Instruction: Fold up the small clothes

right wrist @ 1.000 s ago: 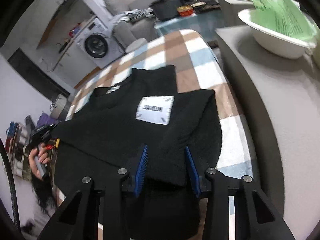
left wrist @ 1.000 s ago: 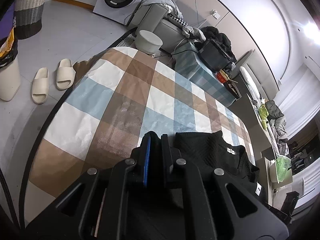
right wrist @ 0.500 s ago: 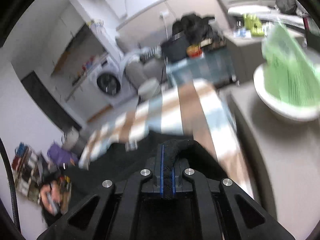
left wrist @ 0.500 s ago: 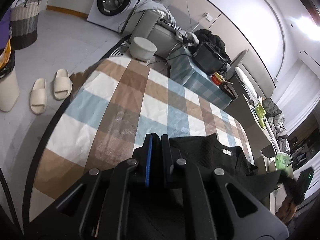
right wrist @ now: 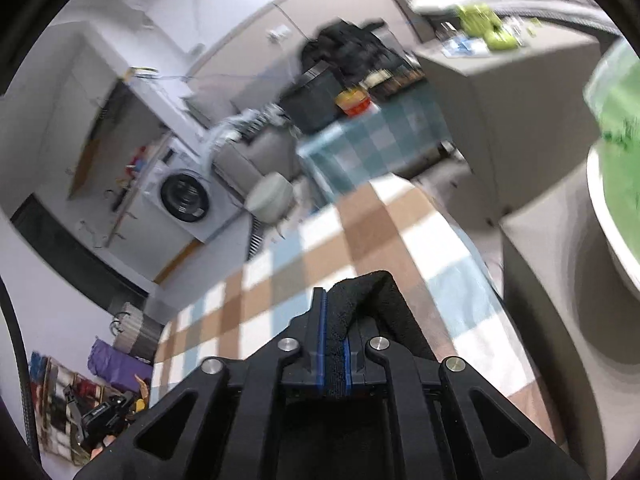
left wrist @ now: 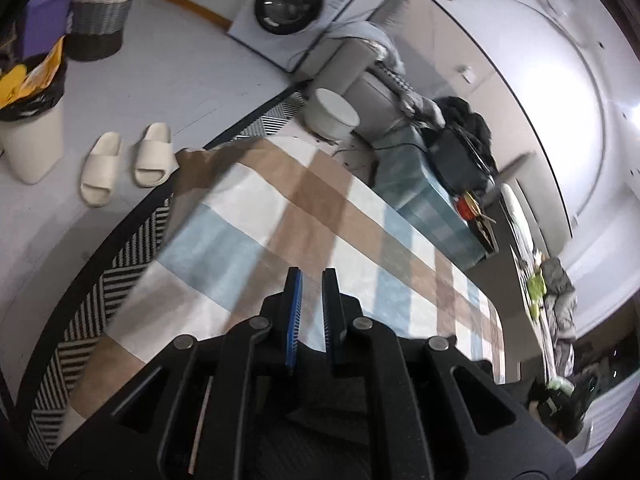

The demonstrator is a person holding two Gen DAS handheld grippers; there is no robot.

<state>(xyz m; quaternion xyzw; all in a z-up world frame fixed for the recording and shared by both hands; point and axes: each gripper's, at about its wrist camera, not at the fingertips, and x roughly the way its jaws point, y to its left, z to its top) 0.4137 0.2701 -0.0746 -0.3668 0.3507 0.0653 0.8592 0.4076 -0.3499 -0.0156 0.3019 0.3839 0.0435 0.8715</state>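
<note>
The black garment (right wrist: 372, 292) is pinched in the right hand-held gripper (right wrist: 335, 320): a thick fold of it sits between the blue pads and bulges out over the right finger, raised above the near end of the table (right wrist: 360, 224). The rest of the garment drops behind the gripper body and is cut off from sight.

The table wears a cloth checked in brown, white and pale blue, and its far half lies bare. It stands on a black-and-white striped rug (left wrist: 120, 292). On the pale floor to the left are a pair of cream slippers (left wrist: 124, 164), a cream bin (left wrist: 32, 132) with a black liner and a woven basket (left wrist: 100, 12). A washing machine (left wrist: 288, 4) stands against the far wall, with a round white stool (left wrist: 334, 114) and a grey sofa (left wrist: 360, 64) nearer. To the right, just beside the table, a grey cabinet (right wrist: 540, 248) carries a white basin (right wrist: 612, 232) holding something green and too blurred to name.

The left hand-held gripper (left wrist: 311, 280) is drawn in narrow, with only a slit between its pads, and the tablecloth shows through that slit. Dark fabric shows under its body, but I cannot tell whether any is caught further back. The right wrist view is smeared, so small things on the far shelves are unreadable.
</note>
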